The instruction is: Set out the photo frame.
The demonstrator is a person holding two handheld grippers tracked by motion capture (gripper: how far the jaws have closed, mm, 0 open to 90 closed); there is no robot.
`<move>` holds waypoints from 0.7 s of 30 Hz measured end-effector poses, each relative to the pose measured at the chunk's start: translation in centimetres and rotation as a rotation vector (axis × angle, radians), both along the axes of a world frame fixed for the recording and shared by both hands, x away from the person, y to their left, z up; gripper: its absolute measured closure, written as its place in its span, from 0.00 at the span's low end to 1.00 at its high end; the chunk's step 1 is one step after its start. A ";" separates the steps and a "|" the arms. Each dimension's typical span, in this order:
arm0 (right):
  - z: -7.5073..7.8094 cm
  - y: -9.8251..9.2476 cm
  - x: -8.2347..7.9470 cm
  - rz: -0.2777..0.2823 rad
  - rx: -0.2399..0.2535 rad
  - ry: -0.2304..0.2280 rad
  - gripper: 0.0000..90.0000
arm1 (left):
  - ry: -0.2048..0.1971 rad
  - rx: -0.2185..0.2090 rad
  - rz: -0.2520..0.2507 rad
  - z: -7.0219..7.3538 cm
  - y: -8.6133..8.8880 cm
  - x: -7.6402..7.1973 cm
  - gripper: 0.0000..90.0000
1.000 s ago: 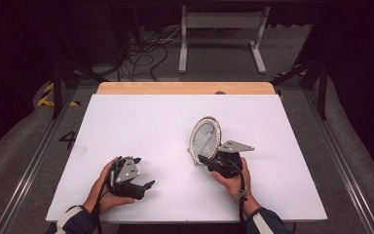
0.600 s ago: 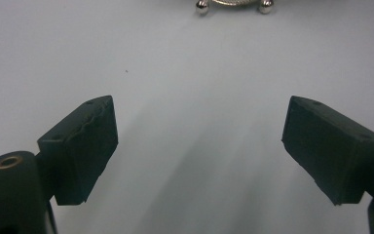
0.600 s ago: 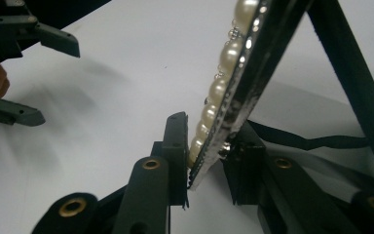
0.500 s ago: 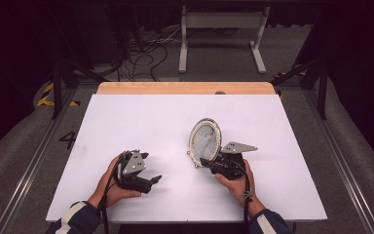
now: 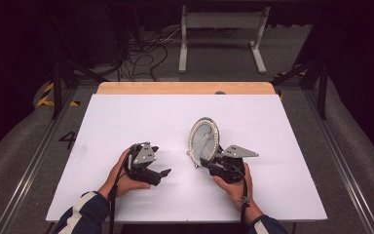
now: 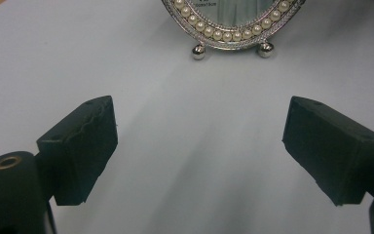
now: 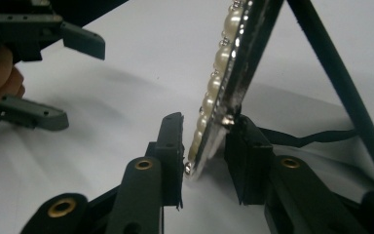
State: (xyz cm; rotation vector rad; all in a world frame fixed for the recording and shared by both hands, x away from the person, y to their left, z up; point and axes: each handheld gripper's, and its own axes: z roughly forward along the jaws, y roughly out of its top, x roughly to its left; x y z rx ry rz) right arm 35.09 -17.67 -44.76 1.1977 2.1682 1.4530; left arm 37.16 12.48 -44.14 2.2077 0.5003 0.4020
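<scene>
White tabletop (image 5: pixel 141 122) amid dark room, cables (image 5: pixel 141 56) behind

White table (image 5: pixel 126 117), oval pearl-rimmed picture frame (image 5: pixel 204 141) upright on it

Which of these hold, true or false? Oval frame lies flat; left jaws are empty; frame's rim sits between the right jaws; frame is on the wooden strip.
1. The oval pearl-rimmed frame lies flat. False: it stands upright on its ball feet.
2. The left gripper has nothing between its jaws. True: they stand wide, facing the frame.
3. The frame's lower rim sits between the jaws of the right gripper. True.
4. The frame stands on the wooden strip. False: it is on the white tabletop.
</scene>
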 end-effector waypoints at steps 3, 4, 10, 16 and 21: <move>-0.6 0.8 0.2 -0.033 0.029 0.011 0.77 | -0.005 -0.001 0.000 0.0 -0.1 -0.1 0.15; -0.6 0.8 0.2 -0.033 0.029 0.011 0.77 | -0.005 -0.001 0.000 0.0 -0.1 -0.1 0.15; -0.9 1.0 0.7 -0.054 0.043 0.005 0.83 | -0.002 -0.021 -0.001 0.1 -0.3 0.2 0.15; -0.7 0.5 0.7 -0.023 0.048 0.045 0.84 | 0.002 -0.028 -0.010 0.1 -0.7 0.5 0.15; -0.5 -0.3 0.9 0.027 0.049 0.072 0.85 | 0.007 -0.035 -0.026 0.1 -1.3 1.0 0.15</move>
